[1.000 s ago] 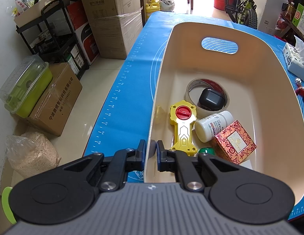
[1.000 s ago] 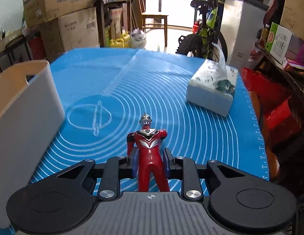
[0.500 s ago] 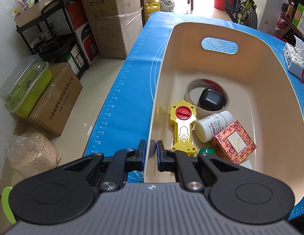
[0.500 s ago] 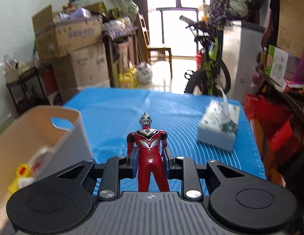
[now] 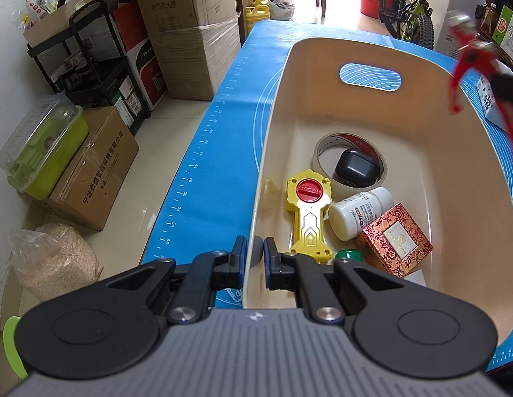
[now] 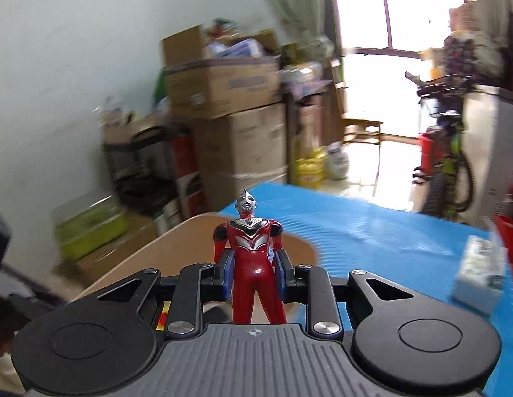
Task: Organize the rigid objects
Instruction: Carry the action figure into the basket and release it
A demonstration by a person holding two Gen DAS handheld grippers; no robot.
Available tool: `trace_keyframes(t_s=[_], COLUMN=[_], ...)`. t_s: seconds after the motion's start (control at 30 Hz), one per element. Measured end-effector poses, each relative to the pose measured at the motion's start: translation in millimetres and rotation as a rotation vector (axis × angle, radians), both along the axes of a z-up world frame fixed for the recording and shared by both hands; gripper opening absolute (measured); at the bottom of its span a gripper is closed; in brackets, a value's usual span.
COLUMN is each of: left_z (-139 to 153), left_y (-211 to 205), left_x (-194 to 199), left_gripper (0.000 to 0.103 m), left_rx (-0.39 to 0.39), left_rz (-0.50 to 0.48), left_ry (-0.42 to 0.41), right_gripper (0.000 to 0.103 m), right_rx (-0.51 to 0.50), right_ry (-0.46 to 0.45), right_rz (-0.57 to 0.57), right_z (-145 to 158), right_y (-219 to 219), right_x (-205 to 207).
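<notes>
1. We hold the figure (image 6: 253, 258), a red and silver toy hero, in the right hand-held gripper (image 6: 253, 276). The jaws are narrow and press on both sides of its waist and hips. Its head and chest stand up past the fingertips, and its legs run back toward the camera.
2. In the left wrist view the figure (image 5: 468, 63) shows as a red blur in the air at the far right rim of the bin (image 5: 455, 172). So we judge that it is above the tabletop (image 5: 223, 152) and near the bin, not yet inside it.
3. The left hand-held gripper (image 5: 255, 258) is shut on the near left wall of the bin, one jaw outside and one inside. This should keep the bin from sliding.
4. The figure looks like hard, glossy plastic, so we expect it to be light and stiff but a little slippery. The thin arms seem the weakest parts, and the torso is the best place to hold it, as now.
5. The bin already holds a tape roll (image 5: 349, 162) with a black case (image 5: 355, 170) inside its ring, a yellow toy (image 5: 309, 215), a white bottle (image 5: 359, 213) and a red patterned box (image 5: 394, 240).
6. The far half of the bin floor is bare. We think a low release there is better than a drop, because the figure could bounce or land on the other things.
</notes>
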State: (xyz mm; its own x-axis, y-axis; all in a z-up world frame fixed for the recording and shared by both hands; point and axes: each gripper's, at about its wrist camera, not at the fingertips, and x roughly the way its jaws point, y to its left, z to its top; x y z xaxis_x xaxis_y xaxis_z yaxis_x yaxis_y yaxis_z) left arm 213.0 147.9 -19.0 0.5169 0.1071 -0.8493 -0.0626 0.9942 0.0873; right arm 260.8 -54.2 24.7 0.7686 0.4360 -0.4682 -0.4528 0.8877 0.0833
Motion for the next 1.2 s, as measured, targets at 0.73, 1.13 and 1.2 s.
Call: trace_keyframes(t_s=[0.73,1.13,1.2], left_z=[1.0,19.6,26.8], left_y=[-3.7,-12.9,-15.9], left_x=[1.4,-5.1,-8.3], left_gripper=[0.013,0.024,0.057], left_rx=[0.017,0.061,0.065], left_rz=[0.0,0.019,0.026], left_ry=[-0.001,-0.039,-0.056], right_gripper=[0.036,0.082,0.09], right_rx=[-0.16,-0.053,-0.056], right_ry=[0.26,0.223,0.195], right_rz=[0.102,0.025,0.005], right_z=[-60.8,-29.4,-19.4], right_y=[69.8,44.2,38.5], right_x=[-4.3,-20.0,-25.8])
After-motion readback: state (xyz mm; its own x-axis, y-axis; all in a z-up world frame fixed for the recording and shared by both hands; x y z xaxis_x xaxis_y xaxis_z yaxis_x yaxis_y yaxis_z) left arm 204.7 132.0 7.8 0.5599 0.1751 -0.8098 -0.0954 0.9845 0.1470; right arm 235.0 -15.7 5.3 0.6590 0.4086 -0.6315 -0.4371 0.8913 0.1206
